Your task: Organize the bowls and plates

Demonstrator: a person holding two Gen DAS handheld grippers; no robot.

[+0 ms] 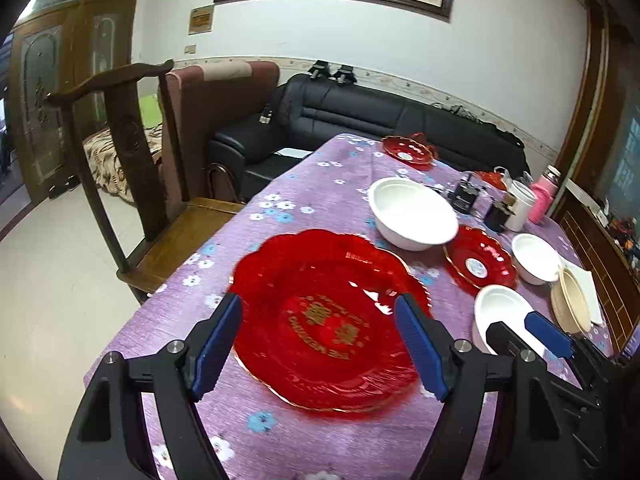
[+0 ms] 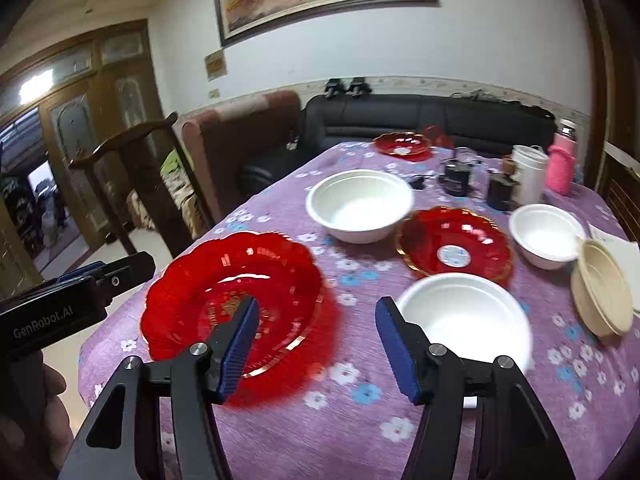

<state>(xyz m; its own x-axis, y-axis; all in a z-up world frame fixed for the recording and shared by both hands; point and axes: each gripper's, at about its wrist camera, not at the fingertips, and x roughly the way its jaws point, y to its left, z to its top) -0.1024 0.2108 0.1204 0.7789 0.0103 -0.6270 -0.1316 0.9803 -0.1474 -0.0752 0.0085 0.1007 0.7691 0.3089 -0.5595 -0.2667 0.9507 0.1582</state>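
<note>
A large red plate [image 1: 328, 320] [image 2: 234, 296] lies near the front of the purple flowered table [image 1: 304, 200]. My left gripper [image 1: 320, 320] is open above it, fingers either side of its middle, holding nothing. My right gripper [image 2: 316, 320] is open and empty between the large red plate and a near white bowl [image 2: 466, 316] [image 1: 502, 312]. A big white bowl [image 1: 412, 212] [image 2: 360, 204], a medium red plate [image 1: 480, 264] [image 2: 454, 246], a small white bowl [image 1: 536, 258] [image 2: 546, 236], a tilted beige bowl [image 1: 572, 300] [image 2: 602, 286] and a far red plate [image 1: 408, 150] [image 2: 402, 143] lie further back.
A white cup [image 2: 528, 174], pink bottle [image 2: 562, 164] and dark small items [image 2: 456, 176] stand at the back right. A wooden chair [image 1: 132, 184] stands at the table's left side. A black sofa [image 1: 360, 120] is behind the table. White paper [image 2: 616, 248] lies under the beige bowl.
</note>
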